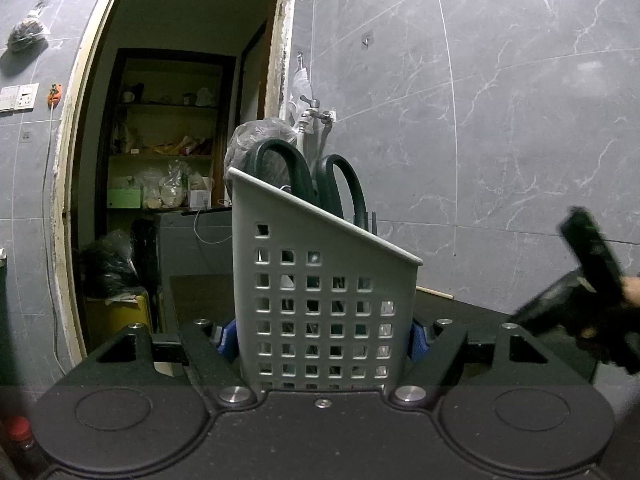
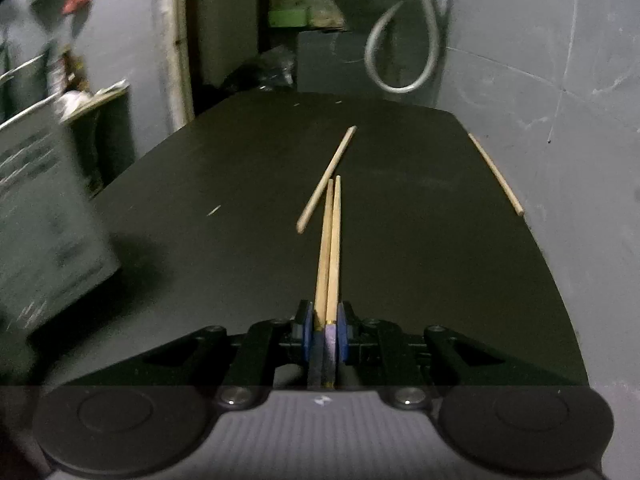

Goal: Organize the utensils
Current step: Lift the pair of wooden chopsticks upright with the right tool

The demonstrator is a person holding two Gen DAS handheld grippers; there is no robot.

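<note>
Left gripper [image 1: 324,336] clamps the perforated grey utensil holder [image 1: 320,300], scissors [image 1: 304,176] upright inside. Right gripper [image 2: 325,332] pinches two chopsticks [image 2: 330,248] pointing toward twelve o'clock; loose chopstick [image 2: 326,180] on black table [image 2: 440,240] just beyond.

Matte black left tongs [image 1: 320,336]: two round embossed discs at 7 and 5 o'clock, silver screws at the linkage pivots, blue textured pads [image 1: 418,340] on the fingertips. The right tongs [image 2: 324,332] share the build, with blue pads [image 2: 307,334] and a ribbed grey panel bearing a small white mark at 6 o'clock.
</note>
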